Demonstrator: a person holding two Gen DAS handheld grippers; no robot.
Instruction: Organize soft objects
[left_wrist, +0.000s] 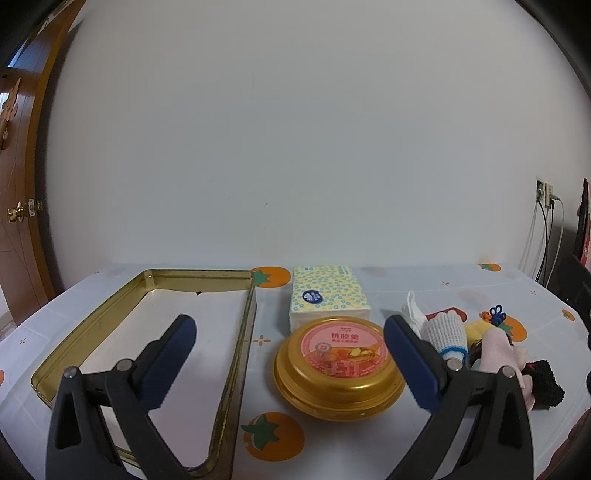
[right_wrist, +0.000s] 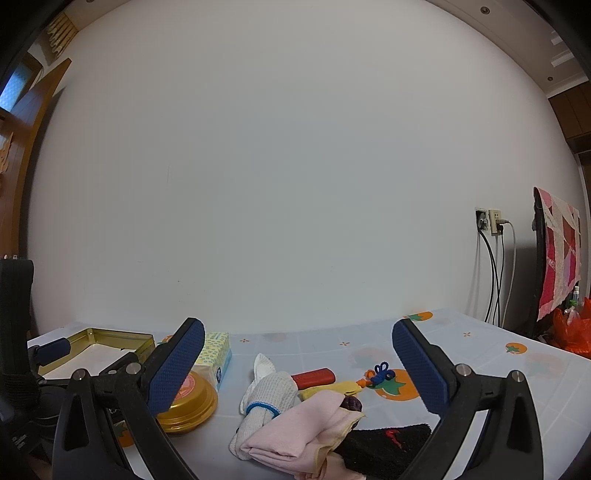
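A pile of soft things lies on the table: a white knit glove (right_wrist: 264, 400) with a blue cuff band, a folded pink cloth (right_wrist: 295, 432), a black sock (right_wrist: 384, 448) and a yellow cloth (right_wrist: 332, 389). In the left wrist view the glove (left_wrist: 445, 334), the pink cloth (left_wrist: 500, 352) and the black sock (left_wrist: 545, 386) lie to the right. An empty gold tin tray (left_wrist: 236, 365) lies at the left. My left gripper (left_wrist: 290, 363) is open and empty above the table. My right gripper (right_wrist: 299, 369) is open and empty over the pile.
A round gold tin (left_wrist: 338, 371) with a pink label stands between the tray and the pile. A dotted tissue pack (left_wrist: 328, 295) lies behind it. A red case (right_wrist: 314, 376) and a small blue-orange trinket (right_wrist: 380, 373) lie behind the pile. A white wall rises behind the table.
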